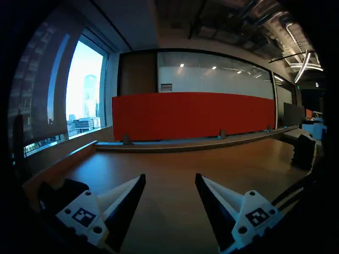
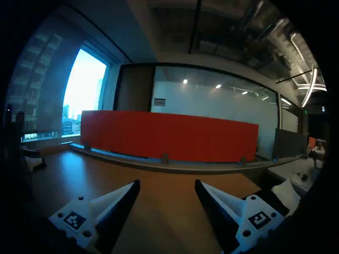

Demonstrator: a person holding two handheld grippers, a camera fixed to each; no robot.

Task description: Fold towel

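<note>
Where the towel lies cannot be told. The left gripper [image 1: 169, 176] is held with its fingers spread apart above a wooden table [image 1: 169, 154], and the right gripper [image 2: 167, 182] is likewise spread. A red partition [image 1: 190, 115] is seen at 12 o'clock, a bright window [image 1: 84, 97] at 10 o'clock.

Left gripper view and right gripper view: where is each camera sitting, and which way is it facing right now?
Left gripper view: rides on the left gripper, low over the wooden table, facing the red partition, with the window to its left; its own open jaws show at the bottom.
Right gripper view: rides on the right gripper, also low over the table, facing the same partition more obliquely; its own open jaws show at the bottom.
Shared: the wooden table, red partition, window and the glass wall behind.
</note>
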